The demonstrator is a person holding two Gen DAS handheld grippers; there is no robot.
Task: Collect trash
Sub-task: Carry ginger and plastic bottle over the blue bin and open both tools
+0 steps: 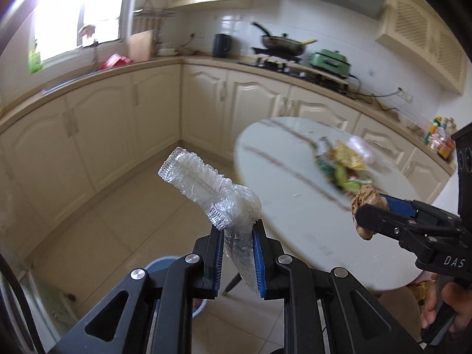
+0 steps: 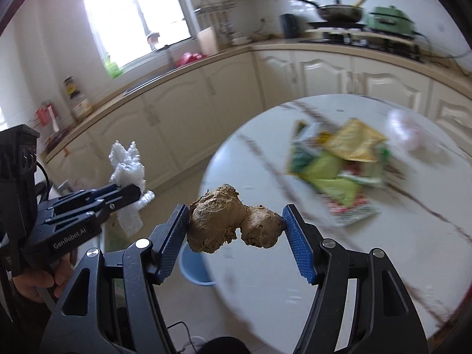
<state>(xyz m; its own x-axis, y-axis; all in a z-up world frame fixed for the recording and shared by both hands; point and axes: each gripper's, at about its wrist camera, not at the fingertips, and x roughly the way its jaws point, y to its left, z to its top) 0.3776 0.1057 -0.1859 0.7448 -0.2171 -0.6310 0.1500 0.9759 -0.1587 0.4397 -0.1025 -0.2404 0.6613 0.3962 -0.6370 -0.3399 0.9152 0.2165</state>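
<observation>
Left tongs (image 1: 237,233) over blue bucket (image 2: 193,262)

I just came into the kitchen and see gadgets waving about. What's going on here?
A person is clearing trash with a handheld gripper in each hand. The left gripper is shut on a crumpled clear plastic bottle; the right gripper clamps a knobbly piece of ginger between its pads. Both are held up beside the round table, where snack wrappers remain. A blue bucket stands on the floor below.
</observation>
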